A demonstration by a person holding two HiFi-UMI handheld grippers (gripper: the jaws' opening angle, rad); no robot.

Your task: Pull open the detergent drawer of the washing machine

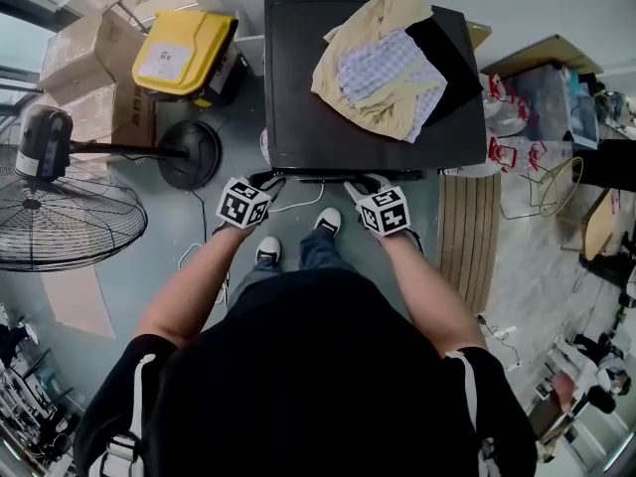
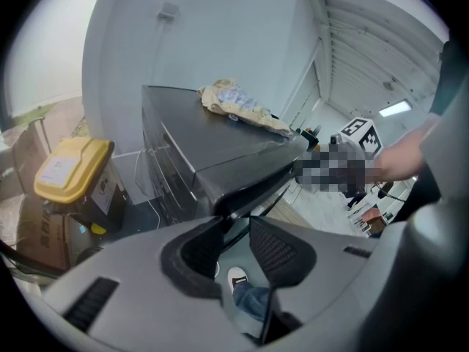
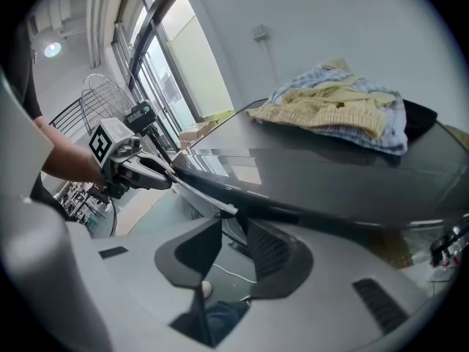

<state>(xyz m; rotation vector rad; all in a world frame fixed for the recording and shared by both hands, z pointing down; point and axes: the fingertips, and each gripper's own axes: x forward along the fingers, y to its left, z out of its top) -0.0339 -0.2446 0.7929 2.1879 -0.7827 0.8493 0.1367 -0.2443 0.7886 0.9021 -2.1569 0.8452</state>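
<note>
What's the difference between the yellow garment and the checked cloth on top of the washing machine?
The yellow garment is plain; the checked cloth has blue-and-white checks. The yellow garment spreads wider, underneath; the checked cloth lies on it. Both are crumpled on the washing machine.

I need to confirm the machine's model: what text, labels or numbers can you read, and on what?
Nothing reads clearly.
Label on the yellow lid: too small to read.
Print on the cardboard box: blurred.
Washing machine top: no text visible.
</note>
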